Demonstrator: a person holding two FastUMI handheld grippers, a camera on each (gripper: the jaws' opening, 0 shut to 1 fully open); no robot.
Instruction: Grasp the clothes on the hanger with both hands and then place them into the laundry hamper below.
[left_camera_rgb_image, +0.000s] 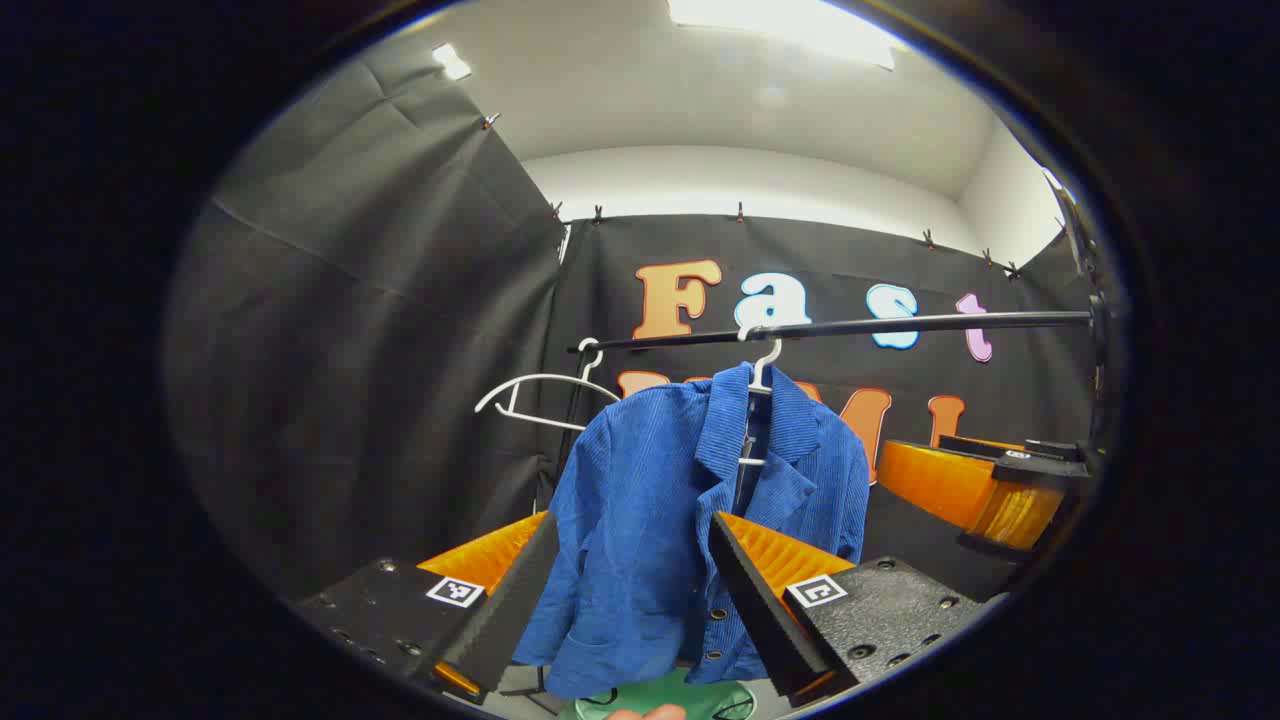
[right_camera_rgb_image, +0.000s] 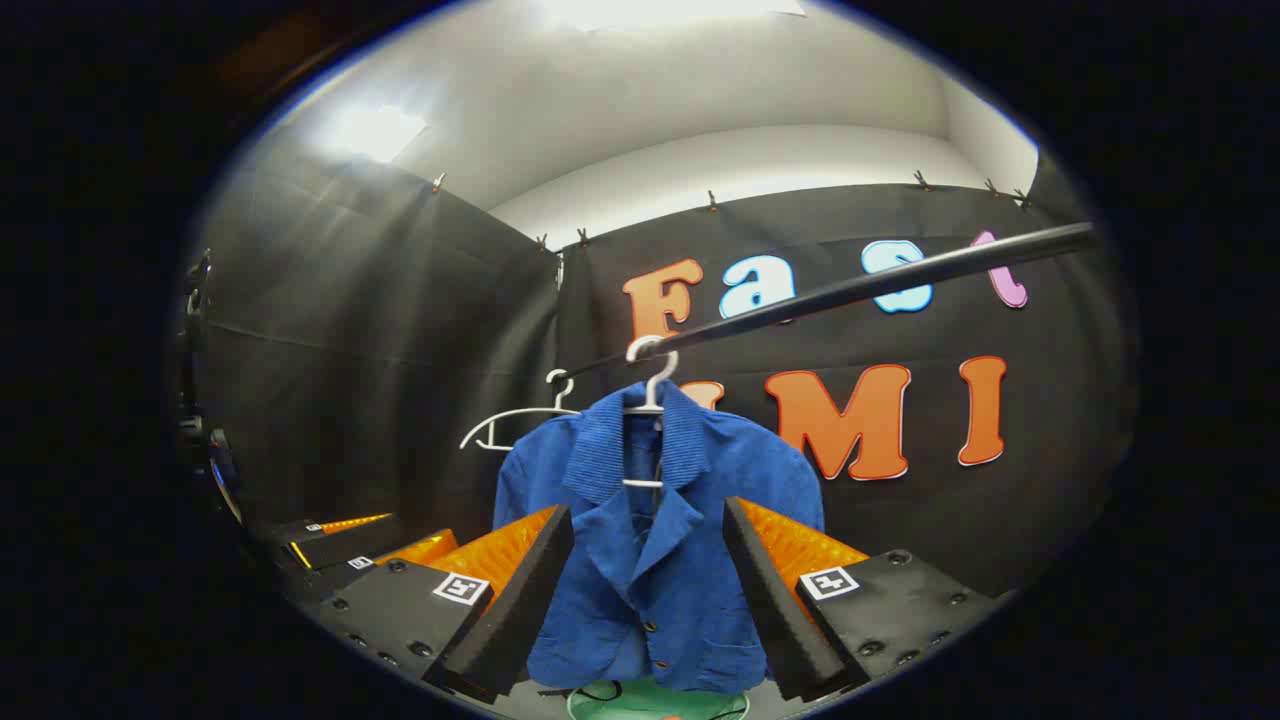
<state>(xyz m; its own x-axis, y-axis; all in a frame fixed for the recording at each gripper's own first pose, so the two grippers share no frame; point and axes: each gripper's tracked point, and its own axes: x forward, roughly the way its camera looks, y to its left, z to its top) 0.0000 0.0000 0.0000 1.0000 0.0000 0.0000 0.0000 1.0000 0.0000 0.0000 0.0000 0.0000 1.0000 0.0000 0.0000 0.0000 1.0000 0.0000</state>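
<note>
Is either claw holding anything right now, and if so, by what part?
Nothing is held. The left claw and right claw are both open, with the jacket hanging on its hanger beyond them, untouched.

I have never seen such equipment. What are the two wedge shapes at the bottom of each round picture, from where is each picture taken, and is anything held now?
A person holds one two-finger gripper in each hand, and a camera rides on each. The wedges are that gripper's own fingers. The left gripper and the right gripper are both open and hold nothing. Ahead, a blue jacket hangs on a white hanger from a black rail; an empty hanger hangs beside it. Under the jacket a green hamper shows partly. In the left gripper view, the other gripper appears farther right.
</note>
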